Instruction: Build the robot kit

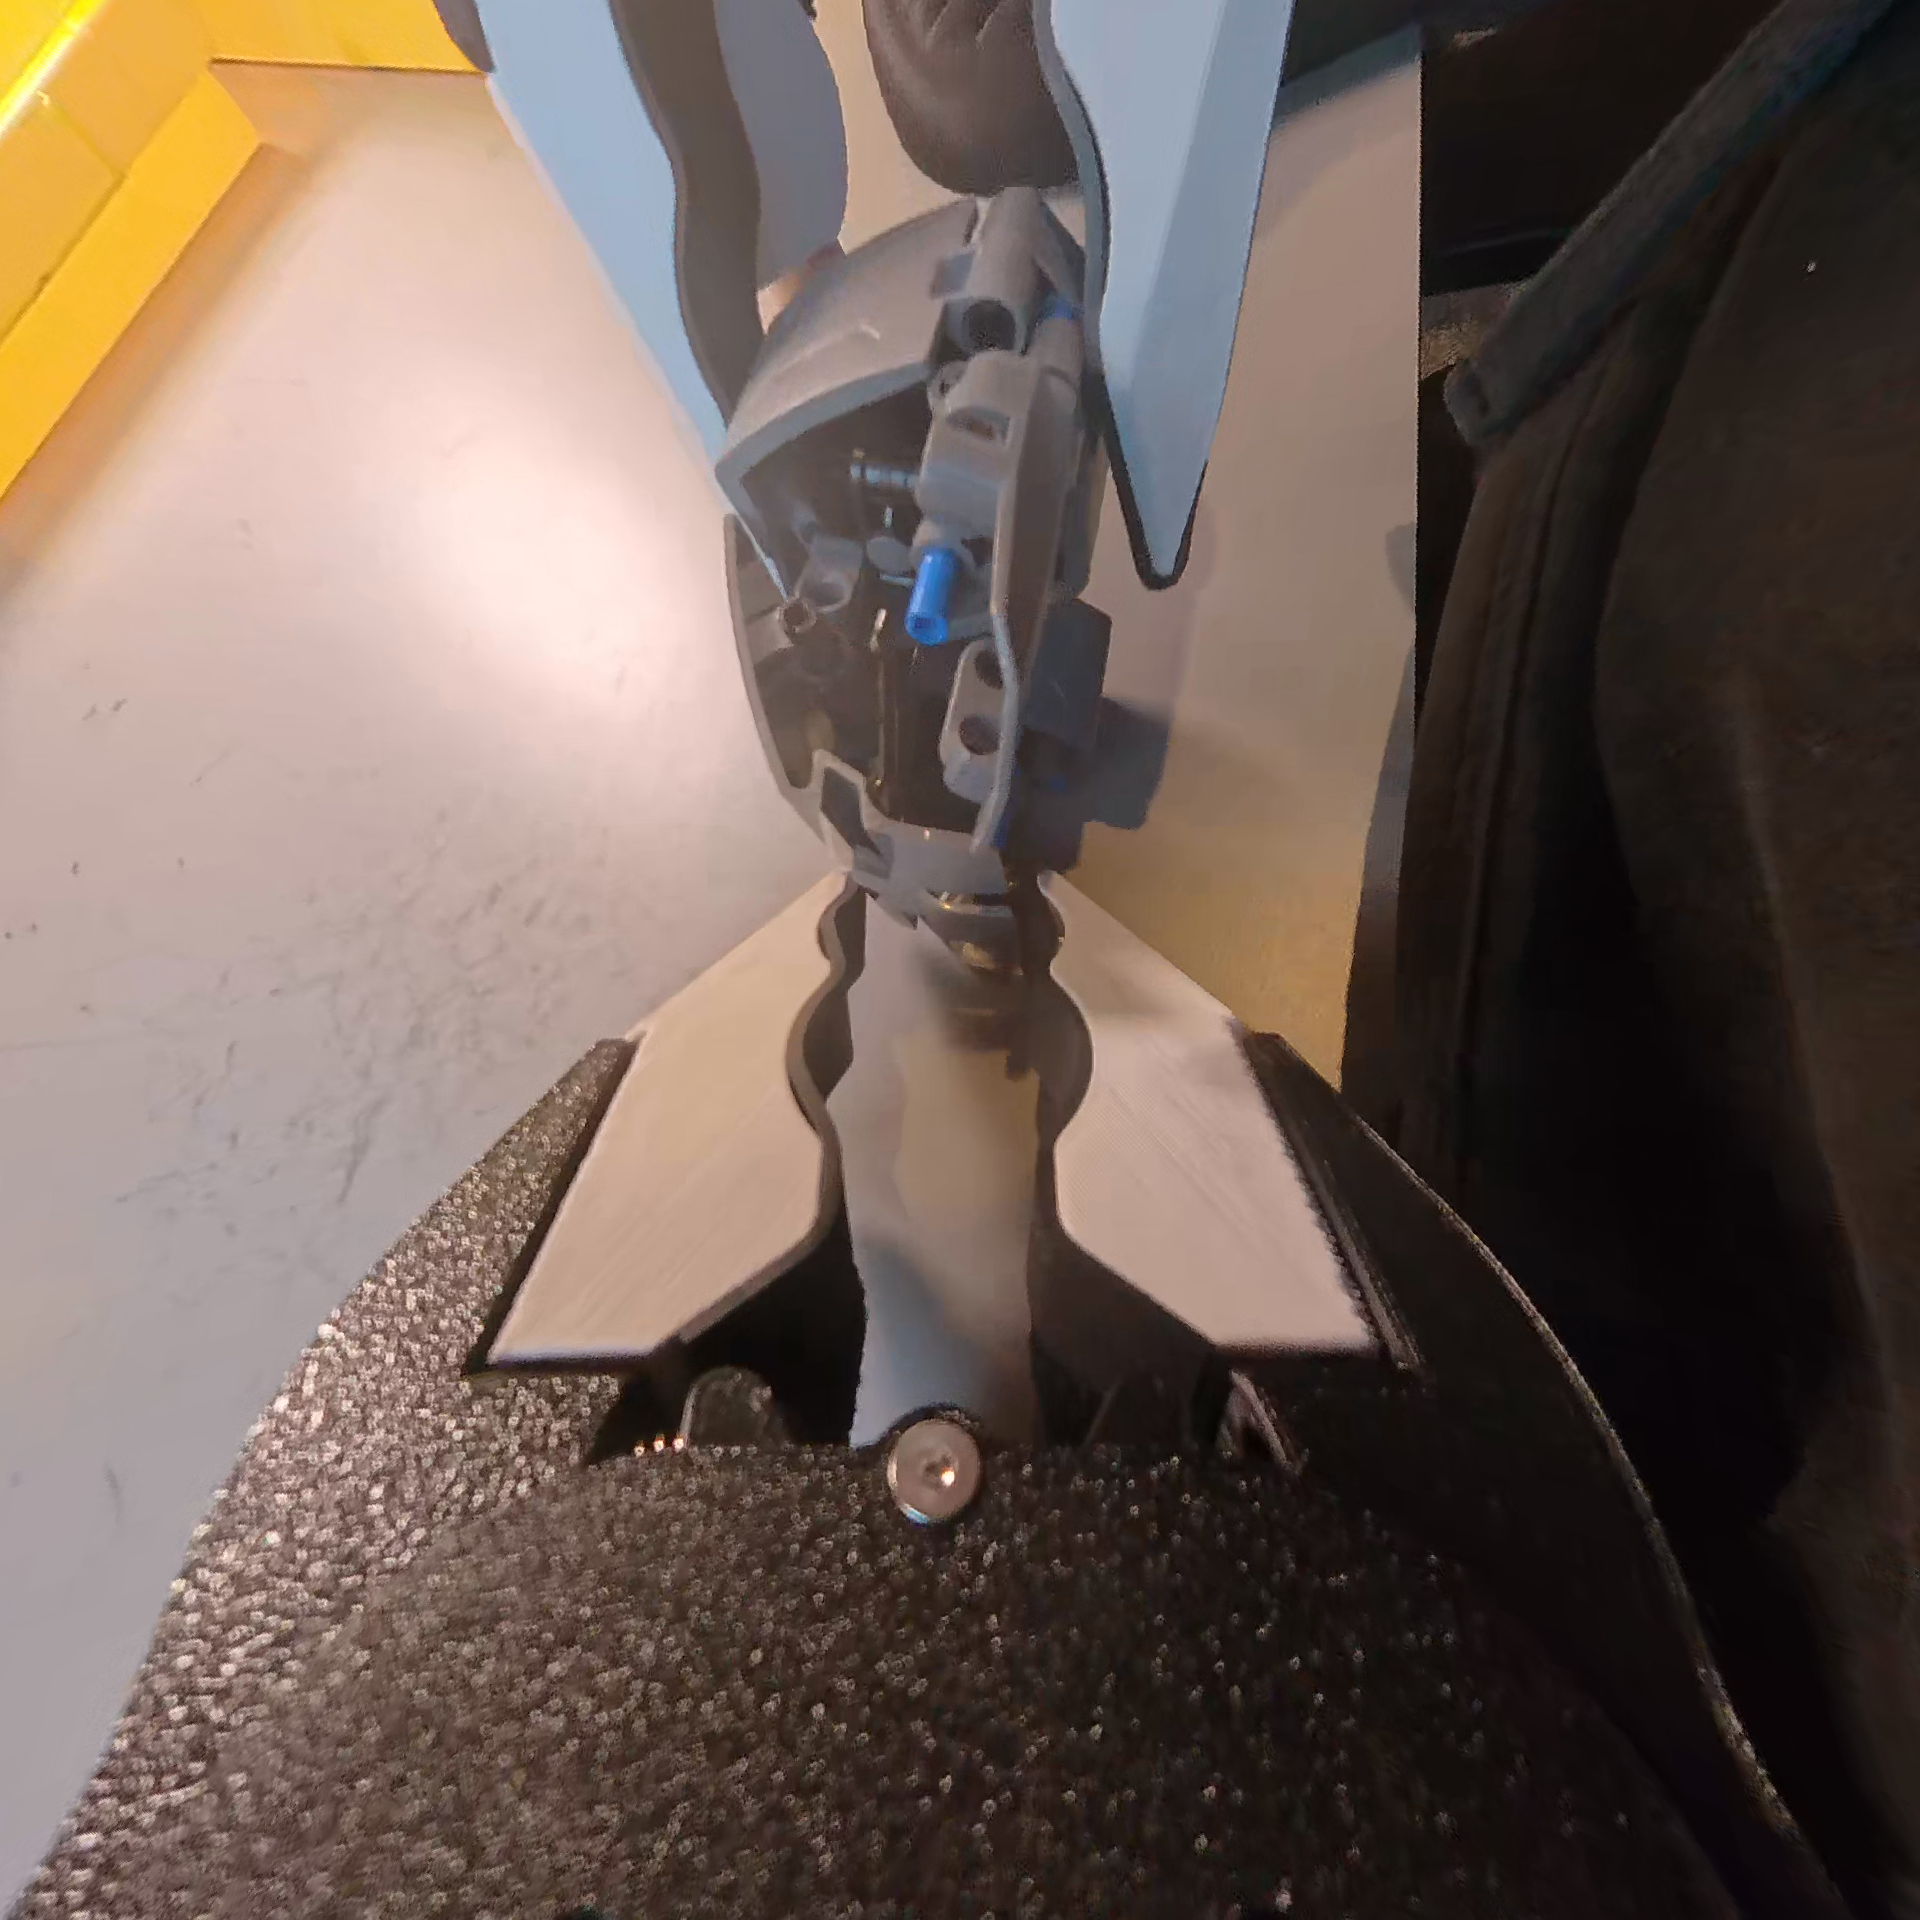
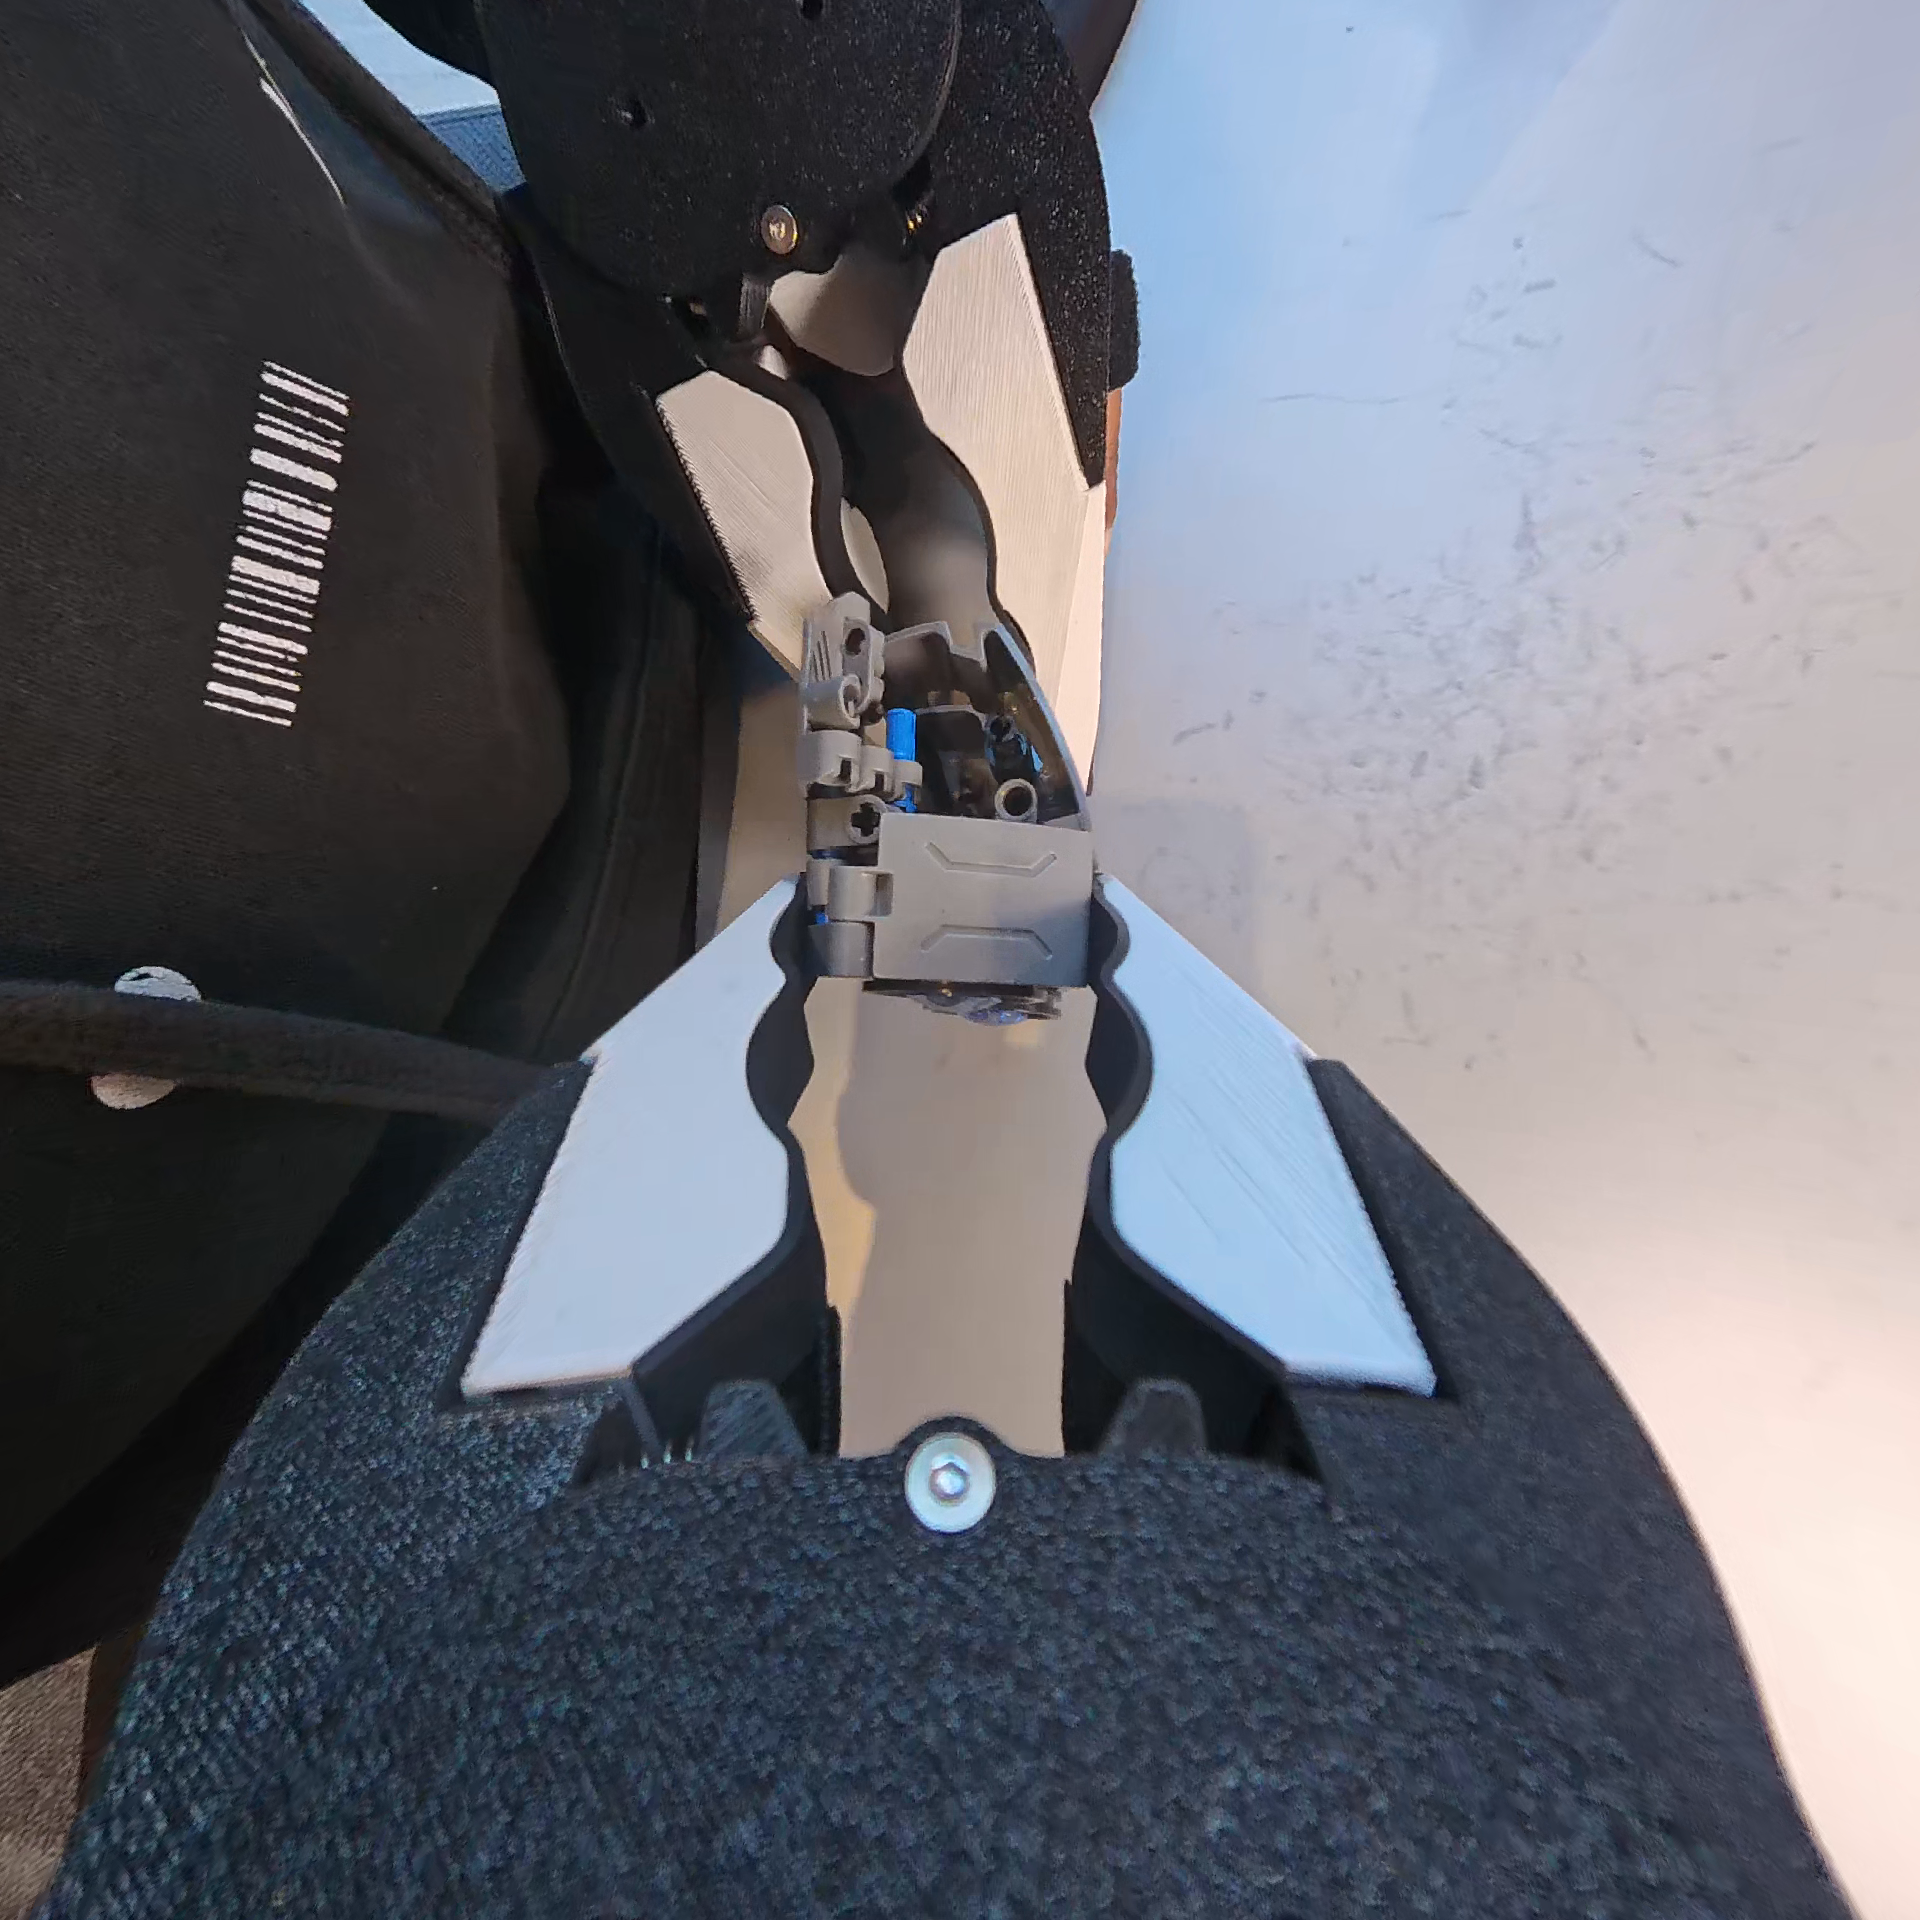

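The jaws of the left gripper [image 1: 951,914] are pinched together on the lower end of a grey brick-built assembly [image 1: 914,582], and the jaws of the right gripper [image 2: 945,935] are clamped on its opposite end, on a flat grey panel piece [image 2: 982,914]. The assembly hangs in the air between the two grippers, above the pale, scuffed tabletop [image 1: 312,831], with nothing else touching it. It is partly built: a curved grey shell on one side, an open interior of black and grey parts, and a blue pin [image 1: 928,592] sticking out. Beside the grippers, off the near edge of the tabletop, is the dark clothing [image 2: 208,520] of a person. A yellow surface [image 1: 94,260] lies past the tabletop's far edge.
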Demonstrator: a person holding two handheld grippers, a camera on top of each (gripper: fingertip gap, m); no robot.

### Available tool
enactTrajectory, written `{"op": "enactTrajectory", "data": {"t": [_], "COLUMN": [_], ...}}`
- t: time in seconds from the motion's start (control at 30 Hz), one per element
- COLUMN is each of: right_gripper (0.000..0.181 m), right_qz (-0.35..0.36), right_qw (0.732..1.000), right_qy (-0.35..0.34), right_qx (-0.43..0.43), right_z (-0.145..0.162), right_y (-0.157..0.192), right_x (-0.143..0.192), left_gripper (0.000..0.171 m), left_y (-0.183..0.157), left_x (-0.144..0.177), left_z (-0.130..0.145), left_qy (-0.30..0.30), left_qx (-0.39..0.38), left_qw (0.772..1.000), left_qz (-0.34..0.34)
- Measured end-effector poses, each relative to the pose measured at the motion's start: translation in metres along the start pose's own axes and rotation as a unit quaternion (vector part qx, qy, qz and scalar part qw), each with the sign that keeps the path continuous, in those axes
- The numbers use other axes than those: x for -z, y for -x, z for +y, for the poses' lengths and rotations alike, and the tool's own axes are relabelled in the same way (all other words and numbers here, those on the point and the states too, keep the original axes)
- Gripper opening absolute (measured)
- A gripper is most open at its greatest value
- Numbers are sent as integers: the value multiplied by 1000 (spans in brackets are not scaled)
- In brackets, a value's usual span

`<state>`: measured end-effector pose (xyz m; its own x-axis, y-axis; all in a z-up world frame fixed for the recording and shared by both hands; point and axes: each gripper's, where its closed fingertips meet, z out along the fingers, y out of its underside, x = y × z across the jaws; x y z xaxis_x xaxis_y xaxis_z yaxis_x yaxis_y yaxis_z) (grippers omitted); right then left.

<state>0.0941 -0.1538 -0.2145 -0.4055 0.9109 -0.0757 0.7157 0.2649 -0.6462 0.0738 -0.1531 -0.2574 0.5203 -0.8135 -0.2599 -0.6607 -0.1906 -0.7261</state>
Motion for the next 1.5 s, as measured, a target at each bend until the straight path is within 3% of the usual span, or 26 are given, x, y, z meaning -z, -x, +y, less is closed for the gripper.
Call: {"op": "enactTrajectory", "data": {"t": [0.97, 1.23, 1.5], "right_gripper": [49, 49, 49], "right_qz": [-3, 5, 1], "right_qw": [1000, 999, 999], "right_qy": [14, -25, -5], "right_qx": [-3, -26, -51], "right_z": [27, 9, 3], "right_y": [11, 1, -8], "right_x": [12, 13, 5], "left_gripper": [25, 25, 25], "left_y": [7, 6, 7], "left_x": [2, -1, -5], "left_z": [-1, 0, -1], "left_qy": [-10, 2, 8], "left_qx": [-55, 26, 49], "left_qw": [997, 1000, 999], "left_qz": [-55, 0, 2]}}
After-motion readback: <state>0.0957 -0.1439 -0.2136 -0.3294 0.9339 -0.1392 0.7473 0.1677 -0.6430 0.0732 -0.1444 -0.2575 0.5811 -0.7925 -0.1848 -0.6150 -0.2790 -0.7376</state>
